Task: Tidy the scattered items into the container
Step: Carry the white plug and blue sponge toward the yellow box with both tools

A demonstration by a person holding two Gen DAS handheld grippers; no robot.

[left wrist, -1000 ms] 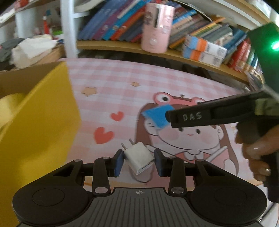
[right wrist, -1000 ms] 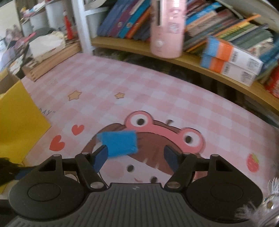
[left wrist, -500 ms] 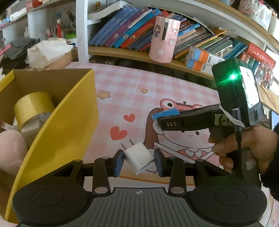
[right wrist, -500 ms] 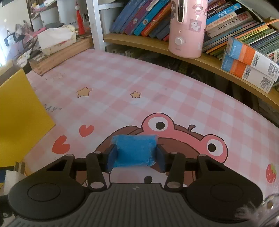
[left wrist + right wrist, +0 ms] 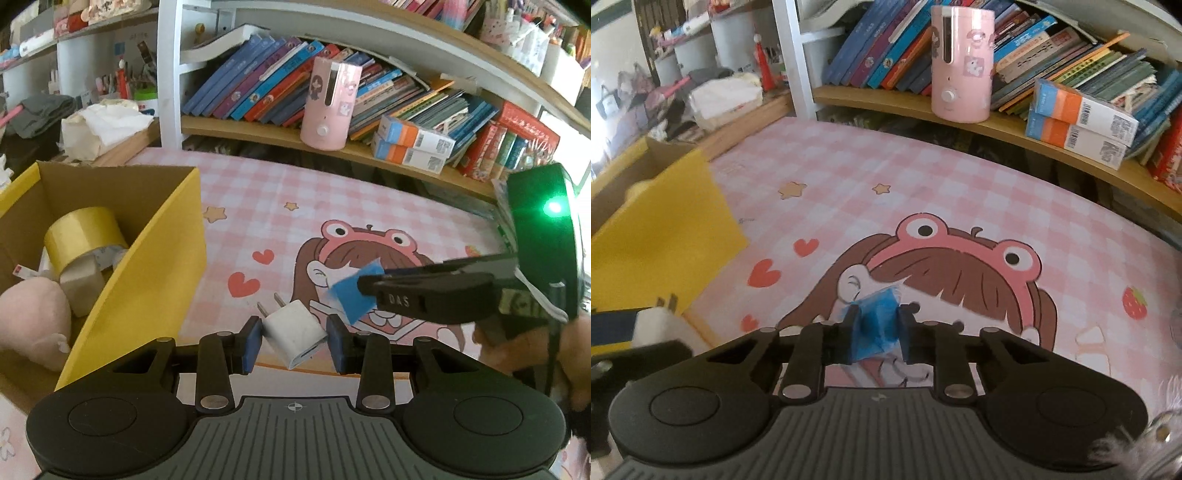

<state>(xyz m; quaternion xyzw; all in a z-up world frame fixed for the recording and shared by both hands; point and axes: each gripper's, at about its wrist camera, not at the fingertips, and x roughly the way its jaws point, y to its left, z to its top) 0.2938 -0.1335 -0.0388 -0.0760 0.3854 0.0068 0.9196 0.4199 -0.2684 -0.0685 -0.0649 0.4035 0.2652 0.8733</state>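
My left gripper [image 5: 294, 341] is shut on a white plug adapter [image 5: 294, 338] and holds it above the pink mat, just right of the yellow box [image 5: 162, 266]. My right gripper [image 5: 875, 334] is shut on a blue packet [image 5: 877, 330], squeezed narrow between the pads. In the left wrist view the right gripper [image 5: 364, 286] reaches in from the right with the blue packet [image 5: 352, 297] at its tip. The box holds a yellow tape roll [image 5: 83, 234] and a pink plush [image 5: 31, 321]. In the right wrist view the box [image 5: 661, 229] stands at the left, and the adapter [image 5: 659, 325] shows at the lower left.
A pink checked mat [image 5: 923, 192] with a cartoon girl covers the table. Behind it runs a wooden shelf with books, a pink humidifier [image 5: 962, 62] and two orange and blue cartons [image 5: 1078, 122]. Tissues and clutter [image 5: 107, 125] lie at the far left.
My right gripper has closed further on the blue packet and lifted it. My left gripper has risen with the adapter, and the inside of the box has come into view.
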